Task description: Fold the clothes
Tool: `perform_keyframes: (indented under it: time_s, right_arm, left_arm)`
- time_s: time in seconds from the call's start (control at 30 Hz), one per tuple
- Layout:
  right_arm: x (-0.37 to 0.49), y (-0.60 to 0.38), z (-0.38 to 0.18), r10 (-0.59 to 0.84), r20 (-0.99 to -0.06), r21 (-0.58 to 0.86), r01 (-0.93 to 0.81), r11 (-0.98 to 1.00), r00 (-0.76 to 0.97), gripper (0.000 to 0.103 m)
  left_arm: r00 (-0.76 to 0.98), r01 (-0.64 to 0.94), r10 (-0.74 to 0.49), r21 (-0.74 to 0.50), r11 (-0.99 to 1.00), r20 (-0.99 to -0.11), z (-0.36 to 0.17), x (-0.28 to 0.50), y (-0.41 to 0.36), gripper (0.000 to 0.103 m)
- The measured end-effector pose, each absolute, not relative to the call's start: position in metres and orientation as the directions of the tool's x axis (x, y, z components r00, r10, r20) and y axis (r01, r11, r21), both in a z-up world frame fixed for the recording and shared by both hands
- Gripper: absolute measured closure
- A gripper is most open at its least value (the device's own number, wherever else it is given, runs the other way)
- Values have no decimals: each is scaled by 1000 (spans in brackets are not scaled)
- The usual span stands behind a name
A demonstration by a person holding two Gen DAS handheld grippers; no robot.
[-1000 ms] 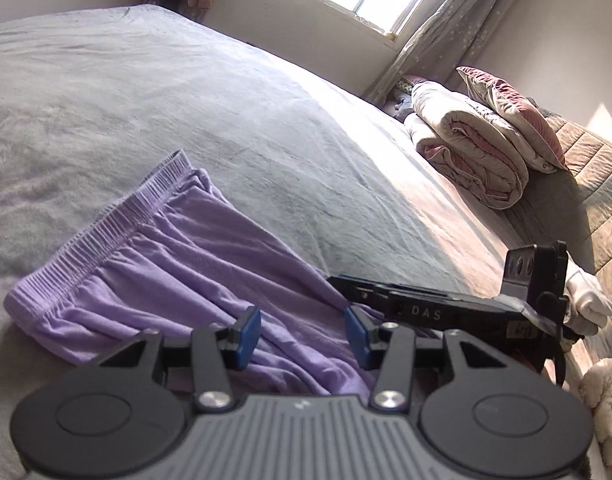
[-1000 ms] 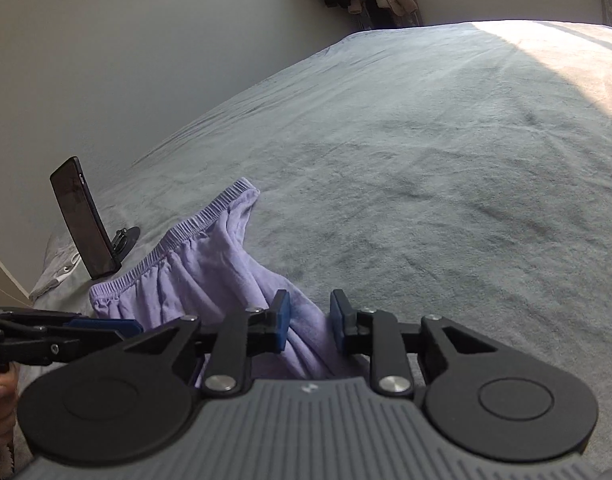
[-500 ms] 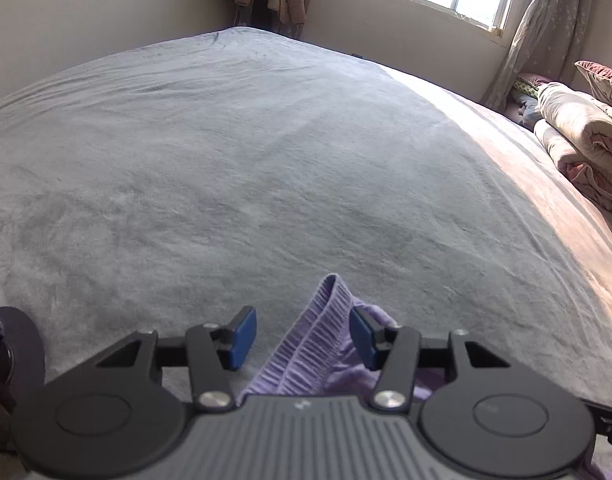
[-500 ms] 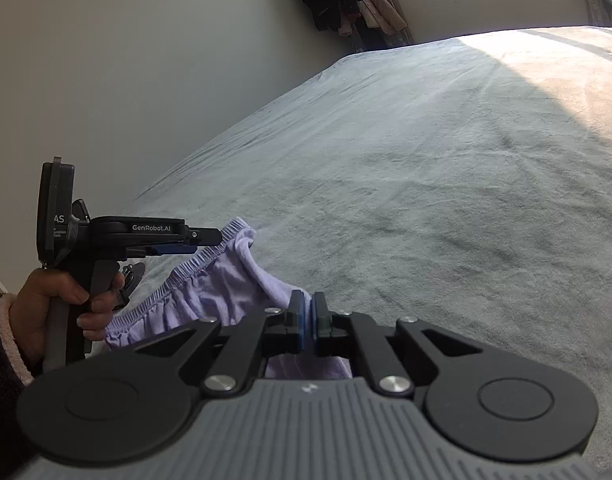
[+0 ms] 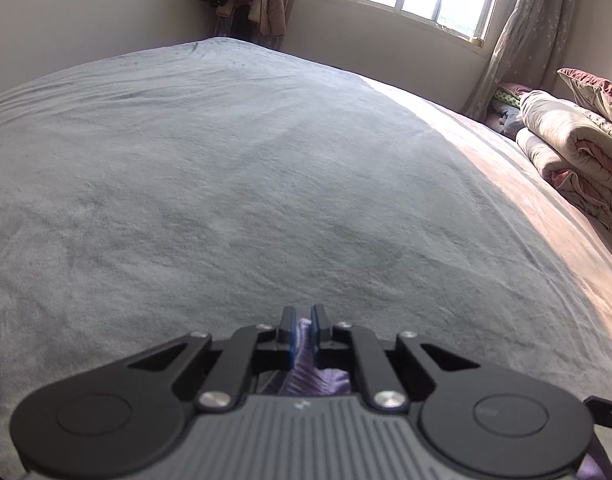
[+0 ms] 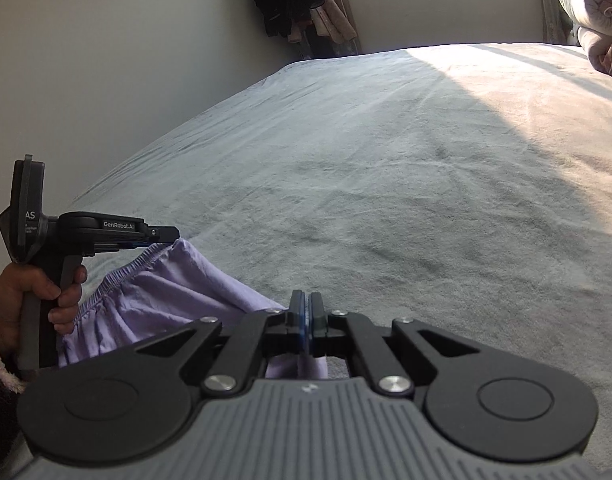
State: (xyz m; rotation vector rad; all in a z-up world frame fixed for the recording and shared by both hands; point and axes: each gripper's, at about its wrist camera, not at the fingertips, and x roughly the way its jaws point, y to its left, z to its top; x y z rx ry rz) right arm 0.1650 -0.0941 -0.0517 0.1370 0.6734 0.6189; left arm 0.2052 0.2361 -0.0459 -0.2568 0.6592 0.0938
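Purple shorts (image 6: 165, 300) on grey bed (image 6: 386, 200); left gripper (image 5: 302, 322) and right gripper (image 6: 306, 312) both clamped on fabric.

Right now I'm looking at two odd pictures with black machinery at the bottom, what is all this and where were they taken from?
No robot here: a person holds a hand tool with two-finger tongs in each hand, and a wide-angle camera on each tool looks along the fingers.

One picture is from the left tongs, the other from the right tongs. In the right view you also see the left tool, gripped by the person's hand.

They work over a bed with a grey cover. On it lies a purple garment with an elastic waistband. Both tongs are shut on it, the left at the waistband corner. Rolled bedding sits at the right.
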Motion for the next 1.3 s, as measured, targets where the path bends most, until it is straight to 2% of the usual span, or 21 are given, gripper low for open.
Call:
perform_keyframes:
  time_s: [0.03,0.1,0.17,0.3,0.4,0.7,0.73,0.8,0.87,0.97,1.0,1.2,1.3]
  right_arm:
    - [163,-96,-46,571,-544,288,-503,815,615,95]
    - [159,-100,-41,549,-552,235,-515,824,627,76]
    - [157,-103,-39,538,-561,203,-525,826,629,64]
    - [163,-99,-50,558,-589,229,-541,809,585,65]
    - [167,-89,-59,552,-615,235,-537,810,563,75]
    - [153,-55,-66,537,-624,104,-620,778,569,76]
    - [153,-54,-66,538,-624,103,-623,775,567,79]
    - [153,-54,-66,552,-620,113,-633,766,558,90]
    - [154,-53,-66,553,-617,111,-633,766,560,93]
    - [156,-58,-63,569,-612,144,-630,763,550,92]
    - [158,-62,-62,581,-609,171,-626,761,540,87]
    - [170,-93,-53,622,-566,331,-542,773,541,86]
    - [174,-94,-58,600,-583,347,-501,793,547,85]
  left_arm:
    - [799,-165,7,-208,964,-602,-46,203,237,103]
    - [803,-160,13,-195,968,-596,-49,203,237,103]
    - [804,-161,14,-196,967,-595,-56,201,238,102]
    - [814,-167,-12,-254,953,-581,-58,199,245,102]
    - [812,-163,-27,-271,949,-583,-58,199,247,102]
    - [818,-139,-47,-277,951,-573,-60,196,245,100]
    - [818,-136,-49,-275,952,-573,-60,196,245,100]
    - [817,-127,-50,-263,956,-574,-60,195,243,100]
    - [815,-114,-40,-228,967,-579,-59,194,239,102]
    - [812,-112,0,-157,981,-583,-58,194,229,103]
    - [811,-117,8,-149,982,-585,-57,195,228,103]
    - [821,-186,44,-194,963,-570,-64,191,230,103]
    - [832,-194,38,-226,955,-553,-67,189,234,103]
